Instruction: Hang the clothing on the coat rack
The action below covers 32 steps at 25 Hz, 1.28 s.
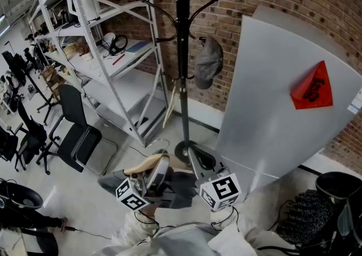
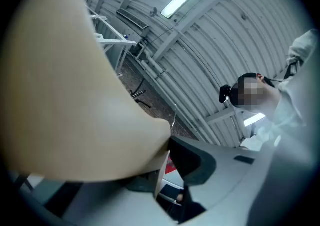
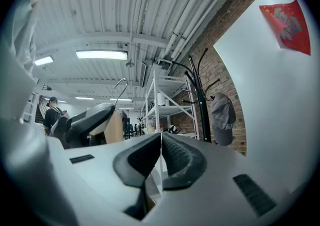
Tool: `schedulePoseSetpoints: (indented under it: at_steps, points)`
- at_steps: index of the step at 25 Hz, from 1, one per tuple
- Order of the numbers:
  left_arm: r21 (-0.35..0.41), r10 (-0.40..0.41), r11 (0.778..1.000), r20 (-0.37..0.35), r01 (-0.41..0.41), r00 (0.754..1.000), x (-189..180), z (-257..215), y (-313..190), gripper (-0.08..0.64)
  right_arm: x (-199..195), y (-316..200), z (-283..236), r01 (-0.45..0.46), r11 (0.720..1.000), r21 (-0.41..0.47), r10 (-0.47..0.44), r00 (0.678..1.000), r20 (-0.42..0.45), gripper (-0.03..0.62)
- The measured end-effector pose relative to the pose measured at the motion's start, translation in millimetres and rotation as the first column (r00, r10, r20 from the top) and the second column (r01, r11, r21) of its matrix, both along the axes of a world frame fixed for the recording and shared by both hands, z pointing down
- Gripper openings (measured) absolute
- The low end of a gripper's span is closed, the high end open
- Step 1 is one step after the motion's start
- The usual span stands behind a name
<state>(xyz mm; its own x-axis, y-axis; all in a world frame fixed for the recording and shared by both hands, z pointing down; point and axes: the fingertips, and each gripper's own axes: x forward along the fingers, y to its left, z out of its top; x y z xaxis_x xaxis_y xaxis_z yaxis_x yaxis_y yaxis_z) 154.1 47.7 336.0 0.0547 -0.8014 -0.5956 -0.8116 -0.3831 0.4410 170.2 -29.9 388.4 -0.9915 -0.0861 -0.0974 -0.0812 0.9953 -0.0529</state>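
Note:
A black coat rack [image 1: 182, 51] stands ahead against the brick wall, and a grey cap [image 1: 208, 62] hangs on one of its arms. Low in the head view my left gripper [image 1: 155, 173] is shut on a pale wooden hanger [image 1: 148, 163] whose metal hook [image 1: 160, 143] points up. A dark grey garment [image 1: 178, 187] lies under the hanger between the two grippers. The hanger [image 2: 75, 95] fills the left gripper view, pressed against the left gripper [image 2: 167, 142]. My right gripper [image 3: 161, 142] is shut, its pads meeting with nothing visible between them; it faces the rack [image 3: 200, 95] and cap [image 3: 222, 120].
White metal shelving [image 1: 113, 51] stands left of the rack, with a black chair [image 1: 79, 130] in front of it. A large white panel [image 1: 283, 96] with a red sign stands close on the right. A black basket [image 1: 317, 209] sits at bottom right.

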Motion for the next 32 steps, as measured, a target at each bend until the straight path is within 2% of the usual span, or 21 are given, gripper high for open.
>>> schedulePoseSetpoints:
  at_steps: [9,17,21,27,32]
  points:
    - [-0.011,-0.006,1.0,0.002,0.006,1.0,-4.8,3.5,-5.0,0.097,-5.2,-3.5,8.6,0.011,1.0,-0.013,-0.011,1.0,-0.012,0.026]
    - [0.001,0.053,0.999,0.025,-0.053,0.998,-47.2,9.8,-25.2,0.097,-46.3,-22.0,15.4,-0.038,0.999,0.01,0.038,0.999,-0.024,0.026]
    - [0.005,0.114,0.994,0.017,-0.114,0.993,-90.1,13.4,-34.7,0.097,-85.3,-33.0,17.2,-0.101,0.995,0.012,0.101,0.995,-0.023,0.026]
    - [0.004,0.2,0.98,-0.021,-0.2,0.98,-179.3,10.3,-40.5,0.097,-163.2,-35.9,13.6,-0.185,0.983,0.007,0.185,0.982,-0.039,0.026]
    - [-0.002,0.263,0.965,-0.025,-0.263,0.964,-231.3,9.1,-50.3,0.097,-212.3,-45.5,14.5,-0.251,0.968,0.001,0.251,0.966,-0.057,0.026]
